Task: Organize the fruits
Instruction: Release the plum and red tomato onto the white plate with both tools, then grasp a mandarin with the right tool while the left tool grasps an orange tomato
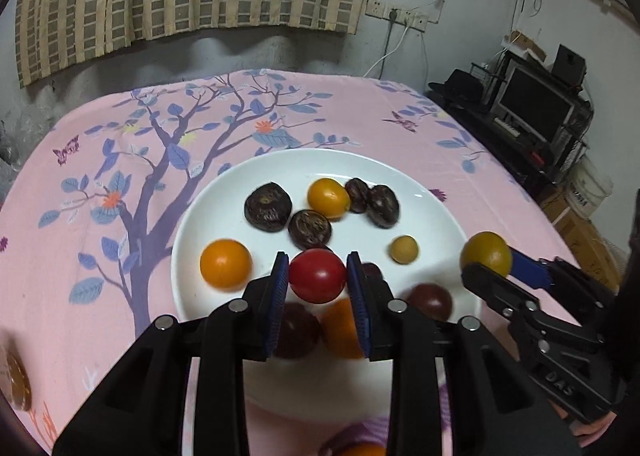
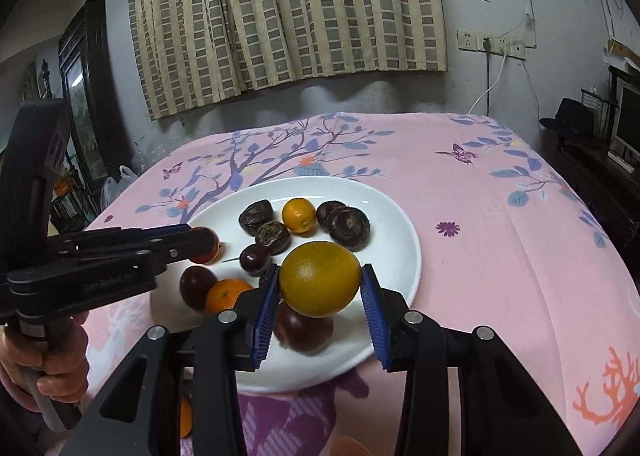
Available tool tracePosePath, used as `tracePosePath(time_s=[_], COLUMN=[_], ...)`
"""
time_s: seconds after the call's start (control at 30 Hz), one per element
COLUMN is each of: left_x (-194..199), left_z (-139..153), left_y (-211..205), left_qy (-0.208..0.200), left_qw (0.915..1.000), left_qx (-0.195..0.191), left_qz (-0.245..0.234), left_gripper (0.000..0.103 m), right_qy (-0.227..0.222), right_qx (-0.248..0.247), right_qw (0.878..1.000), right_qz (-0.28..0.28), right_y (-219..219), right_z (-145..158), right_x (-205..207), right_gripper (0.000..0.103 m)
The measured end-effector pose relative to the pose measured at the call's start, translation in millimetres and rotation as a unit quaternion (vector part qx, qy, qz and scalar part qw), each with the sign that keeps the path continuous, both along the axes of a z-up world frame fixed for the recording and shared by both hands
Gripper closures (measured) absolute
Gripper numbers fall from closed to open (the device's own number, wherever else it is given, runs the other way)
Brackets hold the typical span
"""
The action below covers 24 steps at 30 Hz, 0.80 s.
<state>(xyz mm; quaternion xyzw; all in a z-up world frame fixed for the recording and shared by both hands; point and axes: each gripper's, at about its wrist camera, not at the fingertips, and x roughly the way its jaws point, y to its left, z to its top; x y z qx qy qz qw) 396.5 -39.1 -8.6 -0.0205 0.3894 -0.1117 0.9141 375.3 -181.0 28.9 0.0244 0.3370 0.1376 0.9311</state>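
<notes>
The left tongs grip a red tomato; the right tongs clamp a yellow-green citrus. Both fruits hang over the near part of the plate, just below and ahead, the left-held one nearer its middle.

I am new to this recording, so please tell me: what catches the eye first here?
Both grippers hold fruit above the white plate: the left gripper clamps a red tomato, the right gripper a yellow-orange fruit. More orange fruits and dark wrinkled ones lie on the plate, on a pink floral tablecloth.
</notes>
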Motion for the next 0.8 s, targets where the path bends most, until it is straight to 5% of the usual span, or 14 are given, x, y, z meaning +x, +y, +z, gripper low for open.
tracePosePath(time_s=[0.17, 0.27, 0.3, 0.53, 0.8], left_x=[10.4, -9.9, -22.9, -99.2, -159.9], left_z=[-6.9, 1.0, 6.0, 16.7, -2.5], left_y=[-0.5, 4.6, 8.1, 47.3, 79.1], left_qy=[0.006, -0.019, -0.034, -0.042, -0.035], left_qw=[0.9994, 0.9982, 0.9974, 0.9966, 0.9963], left_qx=[0.027, 0.042, 0.046, 0.04, 0.024], left_qz=[0.023, 0.037, 0.043, 0.059, 0.075], left_gripper=[0.07, 0.027, 0.022, 0.01, 0.01], right_qy=[0.008, 0.007, 0.004, 0.049, 0.101], right_qx=[-0.004, 0.007, 0.01, 0.057, 0.034], right_qw=[1.0, 1.0, 1.0, 0.994, 0.986], right_qz=[0.004, 0.011, 0.016, 0.083, 0.132], right_y=[1.3, -0.3, 0.4, 25.2, 72.4], right_z=[-3.3, 3.8, 8.1, 15.7, -5.1], right_x=[5.7, -2.6, -6.9, -59.8, -89.4], right_gripper=[0.061, 0.05, 0.049, 0.045, 0.052])
